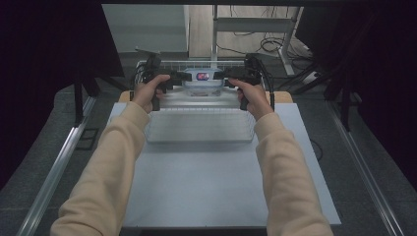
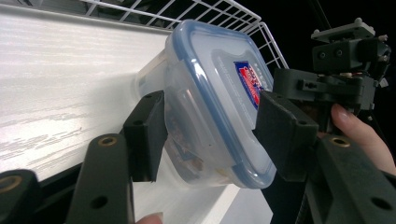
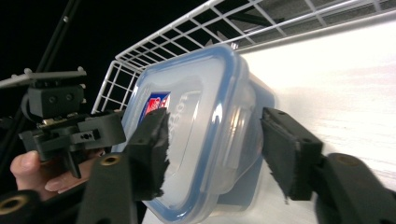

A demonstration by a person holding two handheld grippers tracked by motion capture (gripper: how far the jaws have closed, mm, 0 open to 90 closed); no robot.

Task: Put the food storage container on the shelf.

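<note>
High view shows one clear plastic food container (image 1: 202,81) with a blue-rimmed snap lid, held between two grippers at the far edge of the table (image 1: 221,196), over a white shelf just behind a white wire tray (image 1: 199,129) and in front of a white wire basket wall (image 1: 196,63). The lid carries one red-and-blue label (image 2: 252,82) with small white print too blurred to read; embossed letters on the lid beside it in the right gripper view are also not legible. The left gripper (image 1: 183,76) comes in from the container's left side, the right gripper (image 1: 220,75) from its right, each held by one hand in a cream sleeve. In the left gripper view, its two black jaws are clamped on the container, one pad under the base and one on the lid. In the right gripper view, the container (image 3: 201,135) sits between that gripper's two jaws, one pad pressed on the lid, the other close to the base; whether it touches I cannot tell.
</note>
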